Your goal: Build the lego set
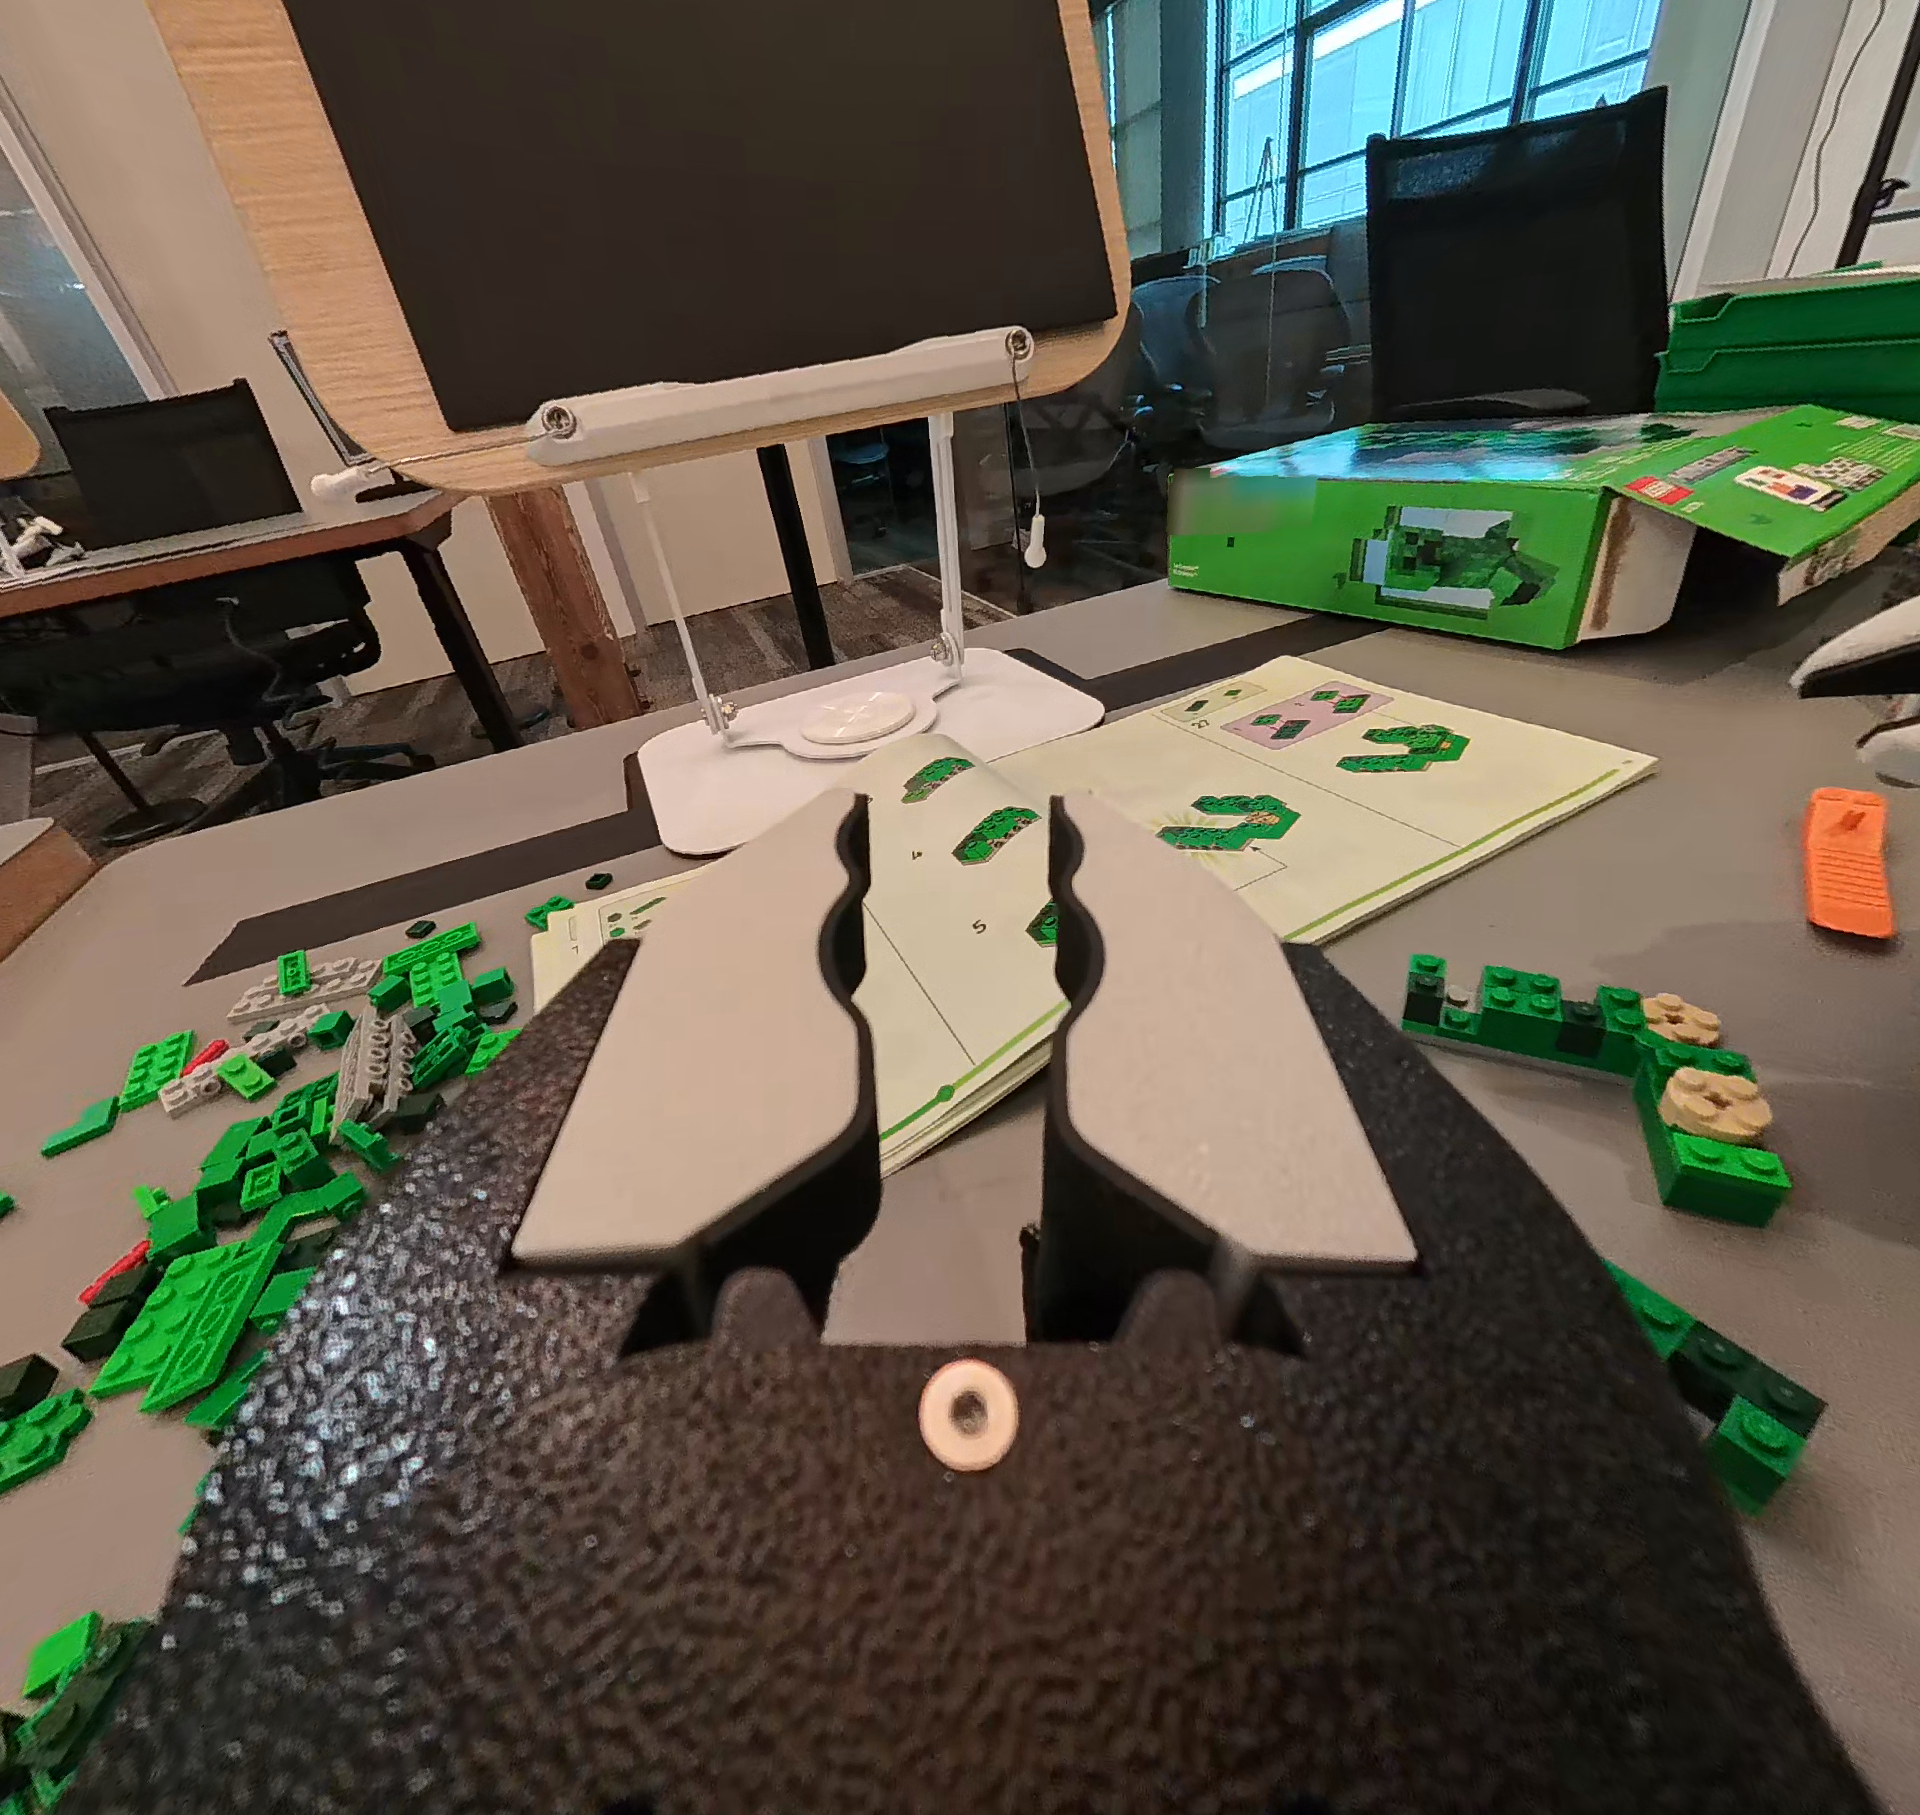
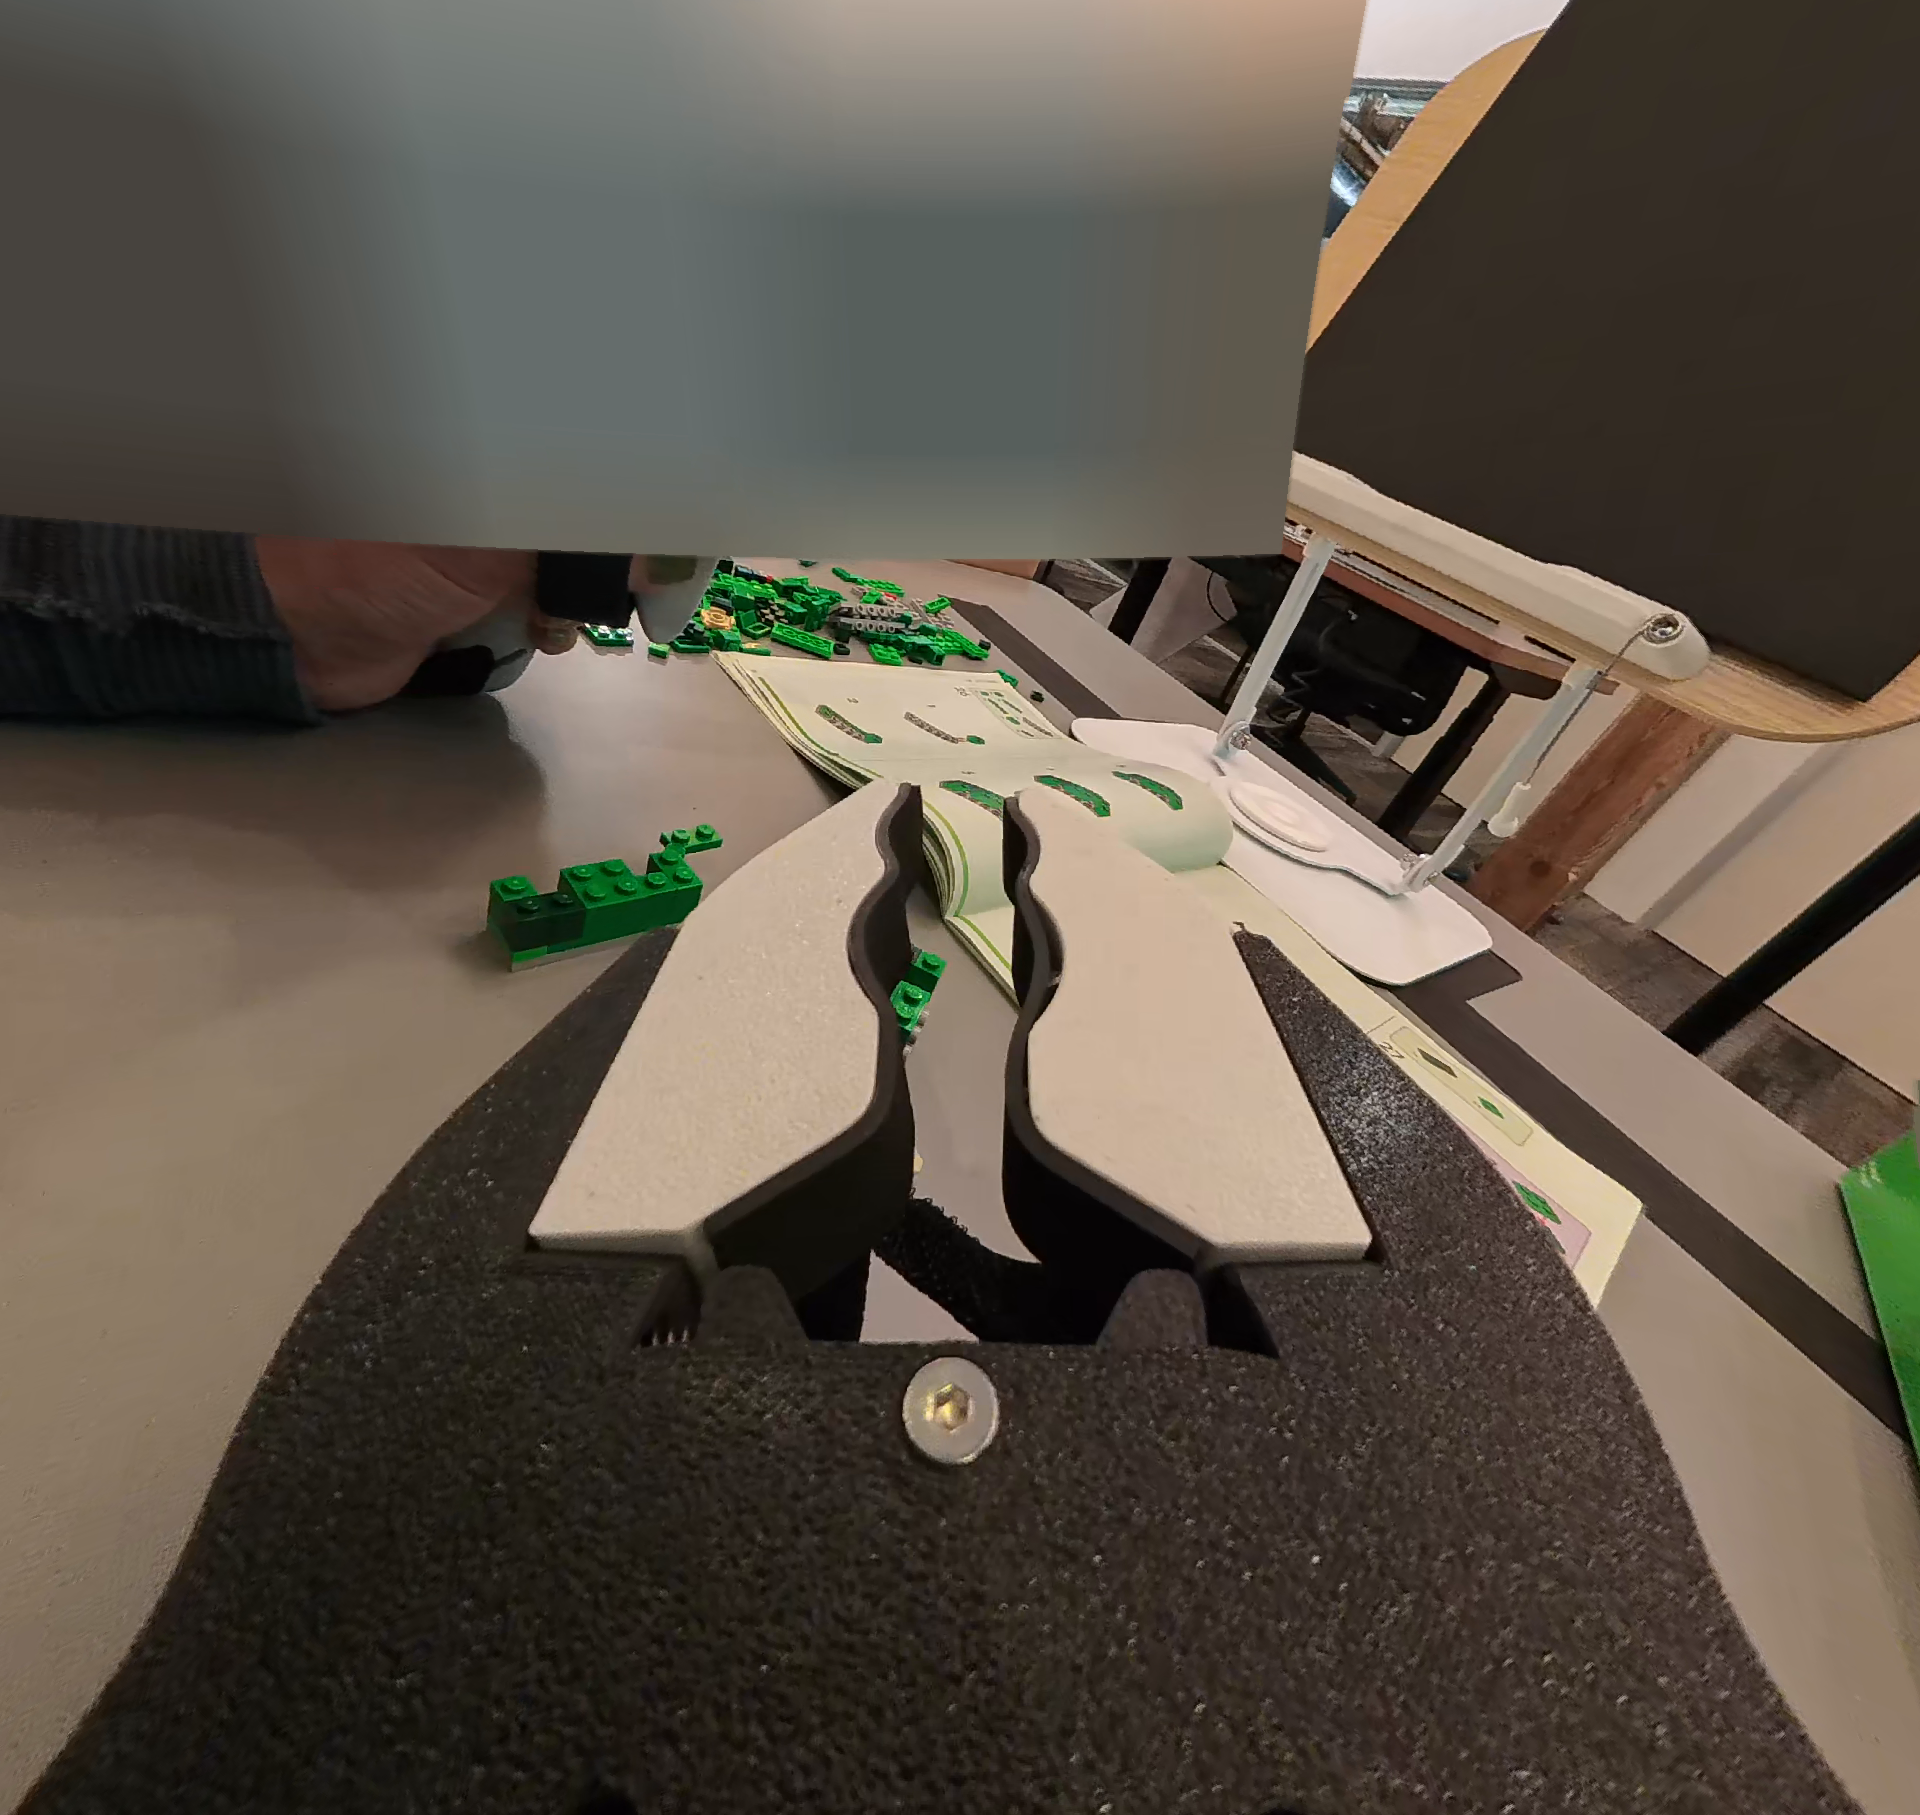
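My left gripper (image 1: 956,820) is open and empty, held above the open instruction booklet (image 1: 1351,809). A pile of loose green and grey bricks (image 1: 291,1121) lies to its left. A partial green build with two tan round pieces (image 1: 1590,1069) lies to its right, and a smaller green build (image 1: 1745,1391) sits nearer. My right gripper (image 2: 964,804) is open with a narrow gap, low over the booklet's edge (image 2: 935,726). A small green piece (image 2: 920,986) shows through the gap beside the left finger; it does not span the jaws. A green build (image 2: 603,892) lies to the left.
A tablet on a white stand (image 1: 873,716) stands behind the booklet. A green set box (image 1: 1455,539) lies at the back right and an orange brick separator (image 1: 1849,872) at the right. A hand (image 2: 395,622) holds the other gripper by the pile (image 2: 831,612). My hands' fingertips stand some 15 cm from each other.
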`<move>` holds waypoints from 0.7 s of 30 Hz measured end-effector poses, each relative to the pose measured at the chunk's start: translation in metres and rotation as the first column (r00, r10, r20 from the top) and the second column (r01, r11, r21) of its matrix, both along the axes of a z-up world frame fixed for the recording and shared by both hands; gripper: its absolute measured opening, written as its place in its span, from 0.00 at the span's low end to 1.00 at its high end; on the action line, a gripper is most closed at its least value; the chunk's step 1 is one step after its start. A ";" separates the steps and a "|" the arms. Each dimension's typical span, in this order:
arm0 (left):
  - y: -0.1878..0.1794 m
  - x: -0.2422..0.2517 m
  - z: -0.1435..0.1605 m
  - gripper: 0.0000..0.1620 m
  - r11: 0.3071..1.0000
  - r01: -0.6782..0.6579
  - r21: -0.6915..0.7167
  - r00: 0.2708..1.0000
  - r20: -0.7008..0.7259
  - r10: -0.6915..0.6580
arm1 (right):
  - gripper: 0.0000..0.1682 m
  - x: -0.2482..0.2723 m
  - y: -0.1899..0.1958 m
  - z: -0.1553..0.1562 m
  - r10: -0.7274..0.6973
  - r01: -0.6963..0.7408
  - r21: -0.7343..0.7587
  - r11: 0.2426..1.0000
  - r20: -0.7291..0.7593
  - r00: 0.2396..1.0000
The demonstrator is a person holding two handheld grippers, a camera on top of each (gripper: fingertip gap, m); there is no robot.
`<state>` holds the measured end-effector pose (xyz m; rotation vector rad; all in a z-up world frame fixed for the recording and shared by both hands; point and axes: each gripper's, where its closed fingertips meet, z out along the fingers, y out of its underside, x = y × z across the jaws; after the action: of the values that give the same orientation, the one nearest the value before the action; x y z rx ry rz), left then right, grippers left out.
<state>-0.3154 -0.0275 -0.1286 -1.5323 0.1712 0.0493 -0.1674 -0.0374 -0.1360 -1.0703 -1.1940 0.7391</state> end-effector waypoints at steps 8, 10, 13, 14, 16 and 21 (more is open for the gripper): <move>0.000 0.000 0.000 0.20 1.000 0.002 -0.002 1.000 -0.002 -0.002 | 0.08 -0.001 -0.001 -0.001 0.002 -0.002 0.006 1.000 0.005 1.000; 0.000 0.001 0.000 0.20 1.000 0.002 -0.002 1.000 -0.002 -0.002 | 0.08 -0.001 -0.001 -0.001 0.002 -0.002 0.006 1.000 0.006 1.000; 0.000 0.001 0.000 0.20 1.000 0.003 -0.003 1.000 -0.003 -0.003 | 0.08 -0.001 -0.001 -0.001 0.003 -0.003 0.007 1.000 0.007 1.000; 0.000 0.001 0.000 0.20 1.000 0.003 -0.003 1.000 -0.004 -0.003 | 0.08 -0.001 -0.001 -0.001 0.003 -0.003 0.007 1.000 0.007 1.000; 0.000 0.001 0.000 0.20 1.000 0.003 -0.002 1.000 -0.003 -0.003 | 0.08 -0.001 -0.001 -0.001 0.003 -0.003 0.008 1.000 0.008 1.000; 0.000 0.001 0.000 0.20 1.000 0.003 -0.002 1.000 -0.003 -0.003 | 0.08 -0.001 -0.002 -0.001 0.004 -0.004 0.009 1.000 0.010 1.000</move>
<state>-0.3147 -0.0271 -0.1288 -1.5342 0.1761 0.0490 -0.1688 -0.0390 -0.1372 -1.0650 -1.2072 0.7318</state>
